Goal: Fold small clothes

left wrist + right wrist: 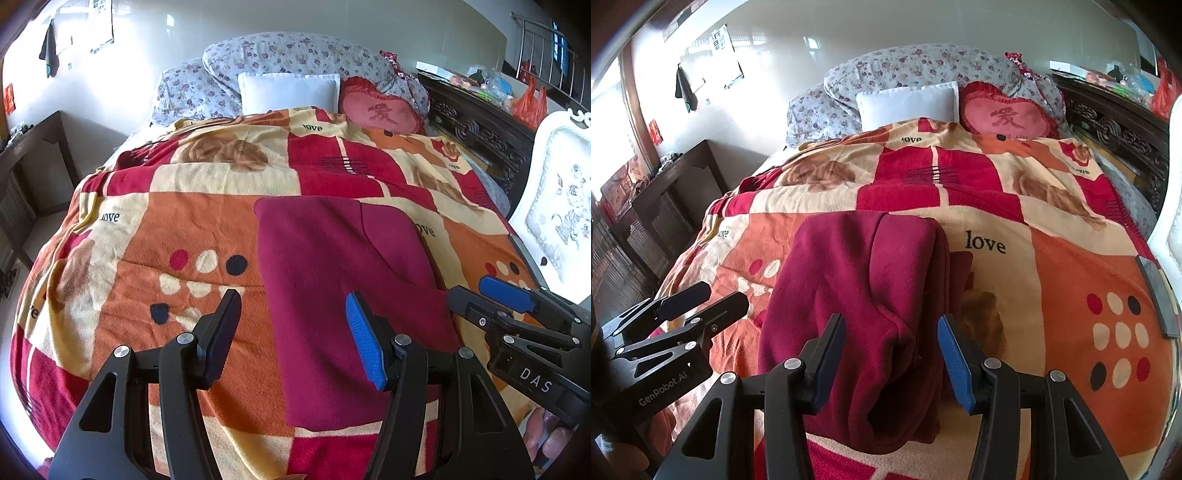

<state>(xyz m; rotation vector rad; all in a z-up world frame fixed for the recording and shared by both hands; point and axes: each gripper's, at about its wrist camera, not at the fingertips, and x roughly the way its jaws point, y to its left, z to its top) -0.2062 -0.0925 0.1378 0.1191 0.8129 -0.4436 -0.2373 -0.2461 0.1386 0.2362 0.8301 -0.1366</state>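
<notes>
A dark red fleece garment [343, 295] lies folded into a long strip on the patterned blanket [147, 236]. It also shows in the right wrist view [864, 295], with a raised fold along its right side. My left gripper [295, 321] is open and empty, hovering over the garment's left edge. My right gripper [892, 343] is open and empty, with its jaws on either side of the garment's near end. The right gripper shows in the left wrist view [480, 291] at the garment's right. The left gripper shows in the right wrist view [709, 295] at its left.
A white pillow [290, 92], a red heart cushion [382, 112] and a floral quilt [295, 55] lie at the bed's head. A white chair back [557, 206] stands at the right. A carved dark headboard [480, 125] runs along the right. A dark wooden table [665, 184] stands left.
</notes>
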